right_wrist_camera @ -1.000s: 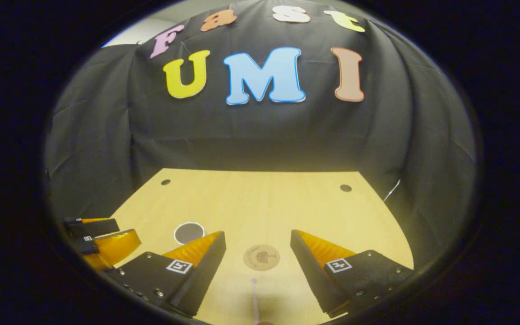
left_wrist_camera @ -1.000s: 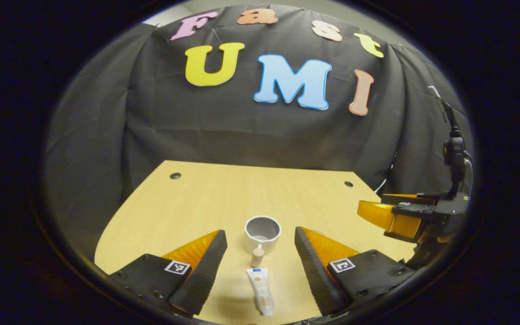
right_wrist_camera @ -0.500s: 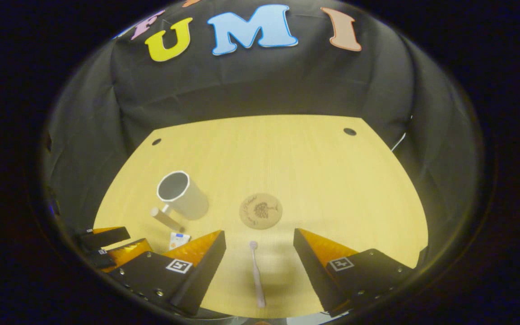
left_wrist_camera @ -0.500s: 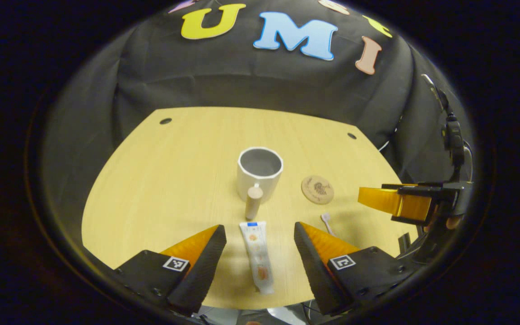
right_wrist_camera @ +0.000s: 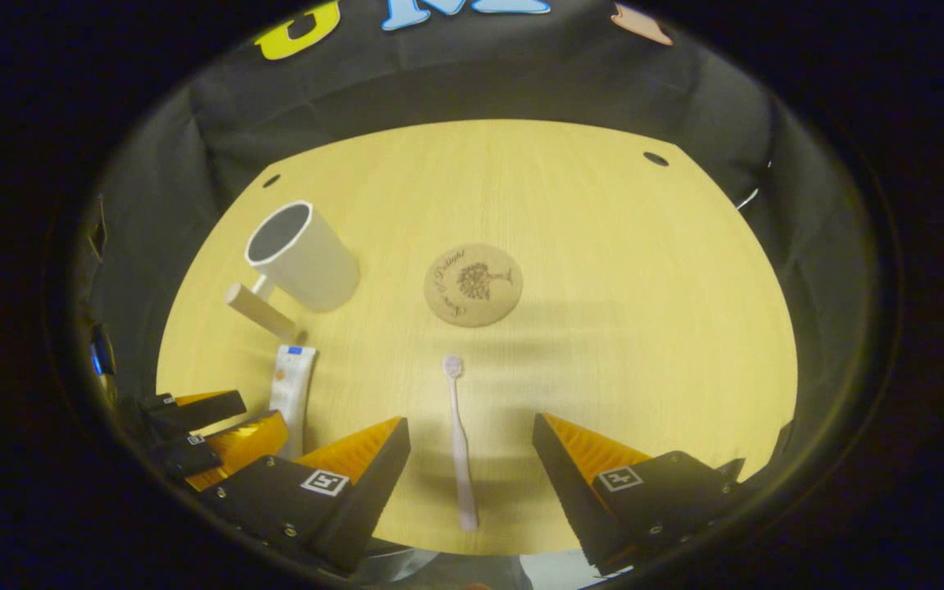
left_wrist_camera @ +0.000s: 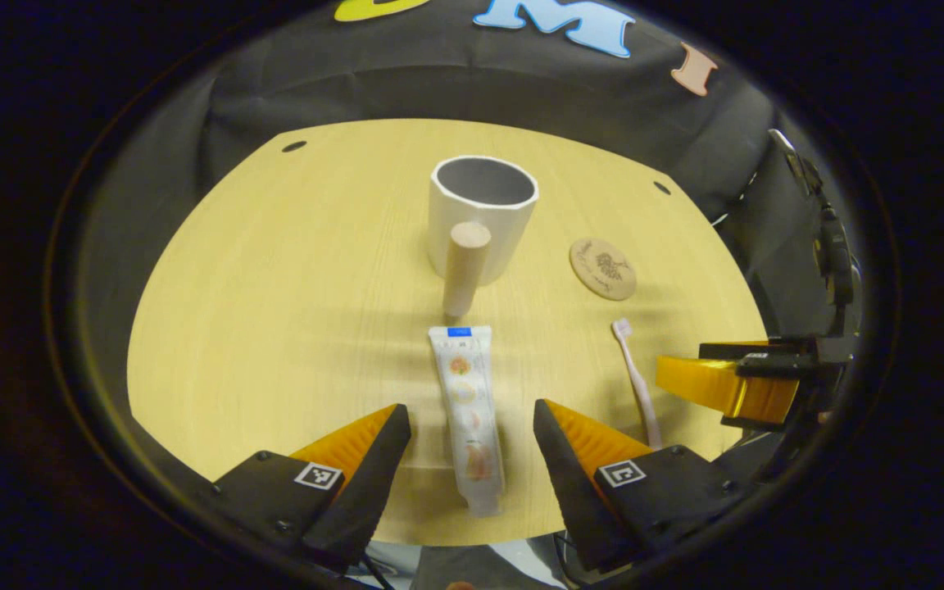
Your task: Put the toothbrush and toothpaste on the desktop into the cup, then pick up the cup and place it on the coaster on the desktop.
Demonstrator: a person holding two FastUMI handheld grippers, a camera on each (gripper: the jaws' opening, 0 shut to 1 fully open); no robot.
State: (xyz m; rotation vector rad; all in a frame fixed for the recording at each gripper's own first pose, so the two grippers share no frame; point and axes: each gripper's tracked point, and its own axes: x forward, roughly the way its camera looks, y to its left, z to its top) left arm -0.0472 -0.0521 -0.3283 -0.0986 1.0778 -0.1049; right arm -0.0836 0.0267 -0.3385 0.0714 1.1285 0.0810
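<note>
Nearest in the left gripper view, the left gripper (left_wrist_camera: pixel 472 426) hangs above the near edge of the desk (left_wrist_camera: pixel 275 311) with its fingers spread wide and nothing between them but air. Below the gap lies the toothpaste (left_wrist_camera: pixel 467 414), flat on the wood, its cap end toward the far side. To the right, the right gripper (left_wrist_camera: pixel 722 385) shows side-on, just beside the handle end of the toothbrush (left_wrist_camera: pixel 636 381).

In the right gripper view, that gripper (right_wrist_camera: pixel 472 438) is also wide, gripping nothing, above the near edge of the desk (right_wrist_camera: pixel 644 328). The toothbrush (right_wrist_camera: pixel 457 438) lies flat under the gap, head pointing away. The left gripper (right_wrist_camera: pixel 218 430) sits at the near left, over the toothpaste (right_wrist_camera: pixel 292 393).

Farther on stands the cup (left_wrist_camera: pixel 482 213), upright and empty, with a wooden peg handle (left_wrist_camera: pixel 464 266) on its near side, pointing at the toothpaste cap. In the right gripper view the cup (right_wrist_camera: pixel 304 258) is at the far left.

The coaster (left_wrist_camera: pixel 601 268) lies right of the cup, apart from it, and bare. In the right gripper view the coaster (right_wrist_camera: pixel 473 284) is just beyond the toothbrush head.
</note>
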